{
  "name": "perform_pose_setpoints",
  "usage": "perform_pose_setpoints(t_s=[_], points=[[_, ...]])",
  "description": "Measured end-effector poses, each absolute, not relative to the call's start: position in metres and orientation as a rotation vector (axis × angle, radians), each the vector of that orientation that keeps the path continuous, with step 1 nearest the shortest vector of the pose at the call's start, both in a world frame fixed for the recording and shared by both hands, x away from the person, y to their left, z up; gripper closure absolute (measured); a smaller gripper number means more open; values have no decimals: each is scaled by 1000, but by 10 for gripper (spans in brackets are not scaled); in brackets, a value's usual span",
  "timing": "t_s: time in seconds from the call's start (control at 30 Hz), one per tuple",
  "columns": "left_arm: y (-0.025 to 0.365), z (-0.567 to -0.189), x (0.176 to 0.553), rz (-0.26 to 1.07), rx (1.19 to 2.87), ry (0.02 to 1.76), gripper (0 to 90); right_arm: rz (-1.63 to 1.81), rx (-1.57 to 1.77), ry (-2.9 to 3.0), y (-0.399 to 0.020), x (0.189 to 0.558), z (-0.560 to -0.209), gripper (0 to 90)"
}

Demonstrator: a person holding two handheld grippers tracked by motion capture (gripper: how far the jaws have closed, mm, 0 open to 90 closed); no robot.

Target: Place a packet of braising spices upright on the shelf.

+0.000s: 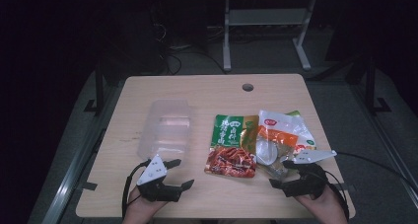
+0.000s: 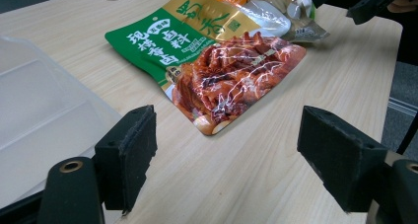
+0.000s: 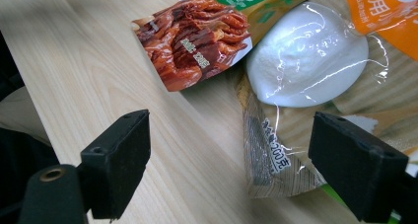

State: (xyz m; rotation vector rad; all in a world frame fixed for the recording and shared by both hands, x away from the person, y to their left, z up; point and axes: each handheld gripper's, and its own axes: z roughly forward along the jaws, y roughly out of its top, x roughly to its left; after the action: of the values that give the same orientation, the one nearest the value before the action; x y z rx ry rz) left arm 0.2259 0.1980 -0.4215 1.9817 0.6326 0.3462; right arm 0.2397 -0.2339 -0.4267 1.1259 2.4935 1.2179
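- Dark floor and grey metal frames lie behind the table [image 1: 207, 88], a pale wood-grain top with rounded corners and a round cable hole near its far edge.
- On its left half stands a clear plastic box [image 1: 165, 128], rectangular, smooth and faintly frosted.
- Right of it lies a flat glossy green pouch [image 1: 231, 145] (its lower part shows red-brown braised meat), shiny and creased under the light.
- Overlapping that pouch's right edge lies a crinkly clear packet [image 1: 278, 137] with an orange label and a smooth white lump inside.
- Left gripper [image 1: 175, 173]: black, blocky foam-faced jaws spread wide over bare table, just beside the box's near edge, grasping nothing; the green pouch lies ahead of it.
- Right gripper [image 1: 282, 172]: jaws likewise released; in the right gripper view the clear packet's near corner [image 3: 276, 160] lies between them, with the pads not pressing on it.
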Motion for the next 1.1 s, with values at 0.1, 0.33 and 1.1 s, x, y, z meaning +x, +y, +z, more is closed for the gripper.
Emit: perform_pose_setpoints(t_s=[0.1,0.33,1.1], points=[[196,-419,226,318,1975,627,227,1227,1133,2498,-233,240,-427,142],[187,-411,227,300,1985,606,247,1204,1161,2502,-232,243,-424,142],[115,-425,264,244,2112,567,427,1037,1154,2551,-190,332,-388,175]])
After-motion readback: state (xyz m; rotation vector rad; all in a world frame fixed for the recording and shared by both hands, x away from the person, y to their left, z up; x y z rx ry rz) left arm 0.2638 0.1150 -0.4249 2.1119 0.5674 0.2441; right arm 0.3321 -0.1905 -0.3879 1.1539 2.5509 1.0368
